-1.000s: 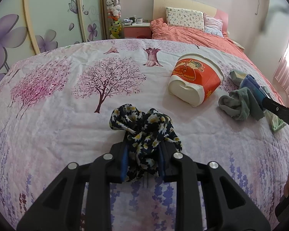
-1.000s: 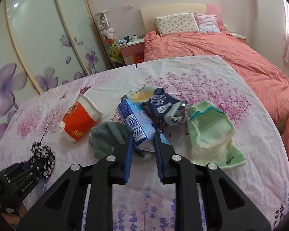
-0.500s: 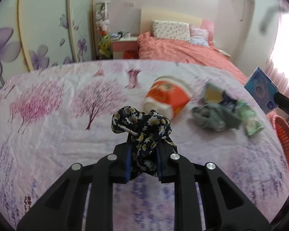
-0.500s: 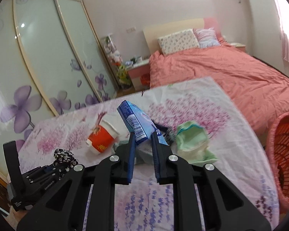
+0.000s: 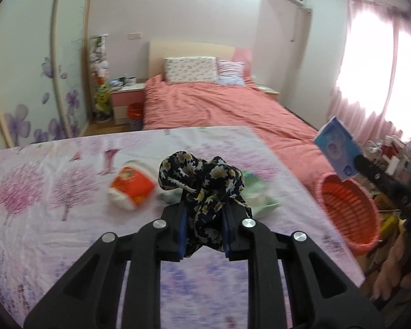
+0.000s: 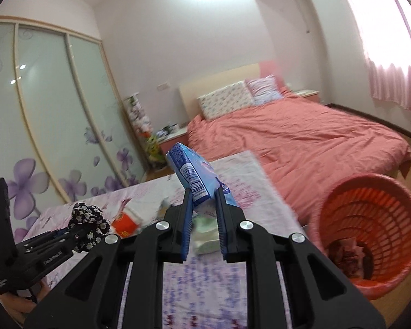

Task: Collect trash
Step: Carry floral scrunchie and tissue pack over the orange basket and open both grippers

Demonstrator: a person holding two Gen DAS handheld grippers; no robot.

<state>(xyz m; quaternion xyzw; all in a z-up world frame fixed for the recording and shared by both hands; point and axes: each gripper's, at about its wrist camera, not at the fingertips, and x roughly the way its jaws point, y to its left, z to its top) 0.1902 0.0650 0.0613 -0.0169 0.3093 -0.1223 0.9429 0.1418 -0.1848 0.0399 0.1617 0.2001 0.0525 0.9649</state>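
Both grippers (image 5: pixel 202 208) (image 6: pixel 202 200) loaded, above quilt edge (image 6: pixel 285 208)

daylight floods in through the pink curtains (image 5: pixel 370 104), blowing the window (image 6: pixel 391 13) out to white glare in both views. the ceiling also glares white. the flowered bedspread (image 5: pixel 54 219) and the orange cup (image 5: pixel 131 189) are smeared by motion blur. fisheye bending curves the wardrobe doors (image 6: pixel 49 126), with dark corners.

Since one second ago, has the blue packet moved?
Yes. The blue packet, held in the right gripper, has risen off the floral sheet and moved right, toward the orange basket.
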